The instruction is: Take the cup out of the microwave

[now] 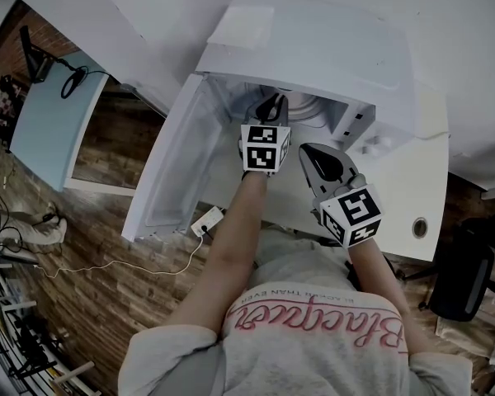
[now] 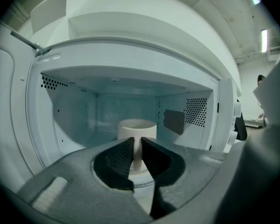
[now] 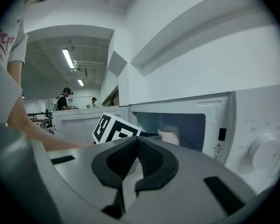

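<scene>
The site is a white counter [image 1: 425, 184] above a wood-plank floor [image 1: 91, 262]. On it stands a white microwave [image 1: 313, 48] with its door [image 1: 169, 167] swung fully open to the left in the head view.

I find the cup [image 2: 136, 127], white and upright, inside the cavity at about the middle of the cavity floor. Its handle faces the opening.

I have the left tongs [image 2: 137, 143] reaching in through the opening. Their tips are pinched on the narrow white strip of the cup's handle, one pad on each side of it. The head view shows only that the left tongs are inside the cavity.

I hold the right tongs [image 3: 137, 140] outside the microwave, near its front right side. Their tips are pressed together with nothing between them. From the right gripper view I see the cup in the cavity beyond the tips, and the control dial [image 3: 263, 148] off to the right.
</scene>
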`<state>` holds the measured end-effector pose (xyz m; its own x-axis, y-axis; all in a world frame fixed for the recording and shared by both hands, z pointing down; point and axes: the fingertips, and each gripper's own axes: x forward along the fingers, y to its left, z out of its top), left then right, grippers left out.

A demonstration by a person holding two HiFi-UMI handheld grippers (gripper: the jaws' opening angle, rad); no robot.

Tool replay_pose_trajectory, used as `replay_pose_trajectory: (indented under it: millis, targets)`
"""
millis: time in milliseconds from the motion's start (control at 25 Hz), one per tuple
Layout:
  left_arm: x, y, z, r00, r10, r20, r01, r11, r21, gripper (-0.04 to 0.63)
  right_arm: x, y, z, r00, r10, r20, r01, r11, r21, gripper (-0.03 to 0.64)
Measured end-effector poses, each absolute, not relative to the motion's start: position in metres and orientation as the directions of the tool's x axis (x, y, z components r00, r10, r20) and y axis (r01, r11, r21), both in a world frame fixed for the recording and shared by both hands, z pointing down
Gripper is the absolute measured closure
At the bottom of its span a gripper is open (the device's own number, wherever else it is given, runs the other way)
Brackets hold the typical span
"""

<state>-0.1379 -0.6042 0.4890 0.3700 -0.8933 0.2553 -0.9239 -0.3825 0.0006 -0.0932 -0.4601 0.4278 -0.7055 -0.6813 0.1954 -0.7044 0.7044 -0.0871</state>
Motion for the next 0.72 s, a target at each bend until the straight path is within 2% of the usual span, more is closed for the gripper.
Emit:
replay_pose_trajectory:
  millis: [720]
  targets:
    - [-0.148,-0.575,0.484,0.332,-0.911,0.244,-0.940,-0.341,0.005,0.543,-0.088,-0.446,0.421,-0.734,-0.656,0.173,-0.677,0.728,-0.113,0.606]
